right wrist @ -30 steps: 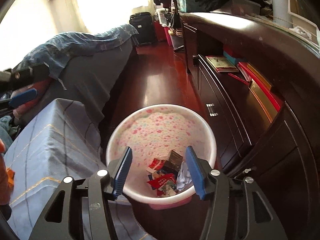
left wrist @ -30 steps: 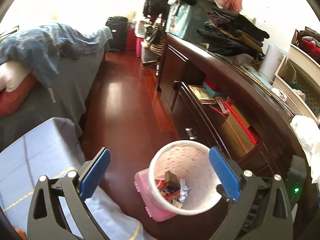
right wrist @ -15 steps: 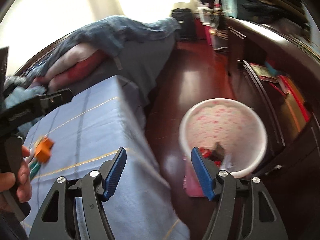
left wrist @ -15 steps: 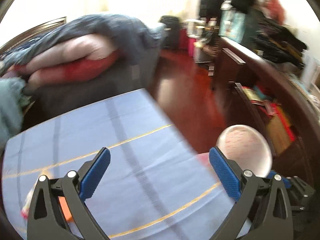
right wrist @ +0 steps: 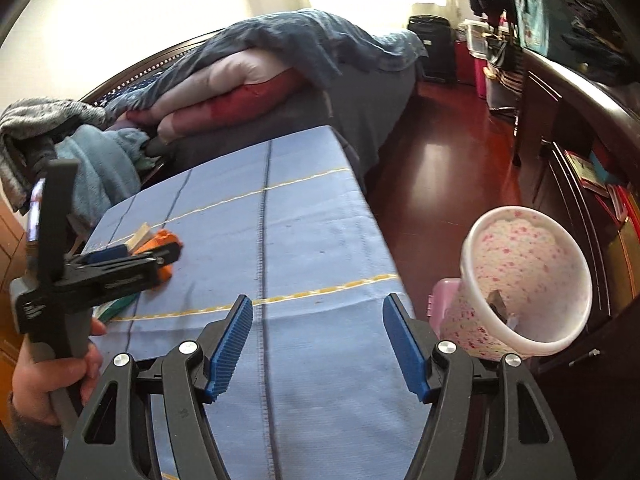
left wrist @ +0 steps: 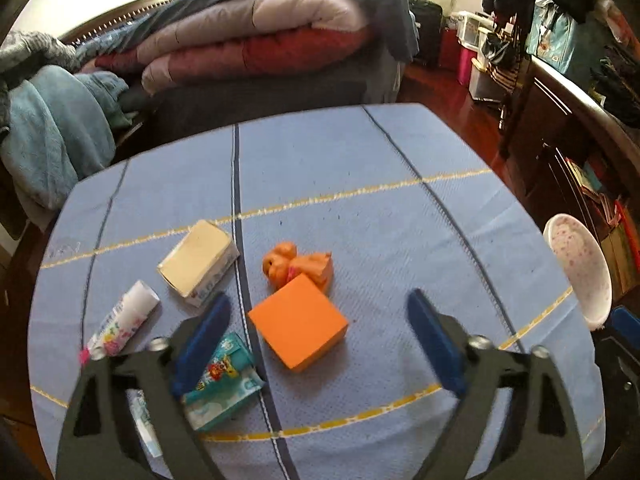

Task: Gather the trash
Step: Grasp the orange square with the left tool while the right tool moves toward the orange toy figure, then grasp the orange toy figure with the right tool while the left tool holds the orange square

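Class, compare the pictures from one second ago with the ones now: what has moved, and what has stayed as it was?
Both grippers swung left, away from the bin and over the blue cloth. The left gripper now hangs open above the orange box, with the other litter around it; the right gripper trails over bare cloth. Nothing was taken hold of or let go. The bin stays on the floor, its trash inside.

The right claw [right wrist: 318, 344] hangs wide apart over the blue tabletop [right wrist: 304, 232]; the speckled trash bin [right wrist: 528, 276] stands right.
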Motion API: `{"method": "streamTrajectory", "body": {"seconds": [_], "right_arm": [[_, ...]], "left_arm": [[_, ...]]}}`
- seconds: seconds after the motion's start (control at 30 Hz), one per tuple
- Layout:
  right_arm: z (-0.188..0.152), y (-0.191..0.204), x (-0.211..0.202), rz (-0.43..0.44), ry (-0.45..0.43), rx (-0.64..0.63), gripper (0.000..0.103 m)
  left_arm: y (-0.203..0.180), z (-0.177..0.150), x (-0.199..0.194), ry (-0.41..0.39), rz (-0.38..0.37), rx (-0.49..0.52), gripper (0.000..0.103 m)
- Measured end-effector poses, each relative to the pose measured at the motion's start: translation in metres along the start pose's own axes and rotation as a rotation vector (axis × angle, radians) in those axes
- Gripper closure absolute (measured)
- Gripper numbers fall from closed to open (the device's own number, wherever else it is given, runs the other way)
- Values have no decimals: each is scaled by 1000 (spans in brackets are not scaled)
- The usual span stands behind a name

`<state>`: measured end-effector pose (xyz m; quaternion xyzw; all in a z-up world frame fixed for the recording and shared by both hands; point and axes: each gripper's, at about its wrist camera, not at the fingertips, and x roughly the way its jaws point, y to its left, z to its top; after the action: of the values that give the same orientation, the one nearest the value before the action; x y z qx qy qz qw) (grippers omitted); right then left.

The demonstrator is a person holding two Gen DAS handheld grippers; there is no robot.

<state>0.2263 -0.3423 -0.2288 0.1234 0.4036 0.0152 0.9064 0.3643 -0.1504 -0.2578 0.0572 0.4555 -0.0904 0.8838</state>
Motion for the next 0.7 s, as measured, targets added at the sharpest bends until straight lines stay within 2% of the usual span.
{"method": "streamTrajectory", "body": {"seconds": [0.17,0.2,0.33,0.7], "right_arm": [[3,14,4,3,2,-14,35],[3,17,5,4,4,-18,35],[7,35,15,14,13,-48,34],[22,121,74,76,55,-198,34]], "left_arm": [[6,-5,12,20,-19,4,46],[7,-6,12,15,-16,2,55],[23,-7,6,-17,-65,-45,55],[92,-7,-34,-122,26,-175,55]]}}
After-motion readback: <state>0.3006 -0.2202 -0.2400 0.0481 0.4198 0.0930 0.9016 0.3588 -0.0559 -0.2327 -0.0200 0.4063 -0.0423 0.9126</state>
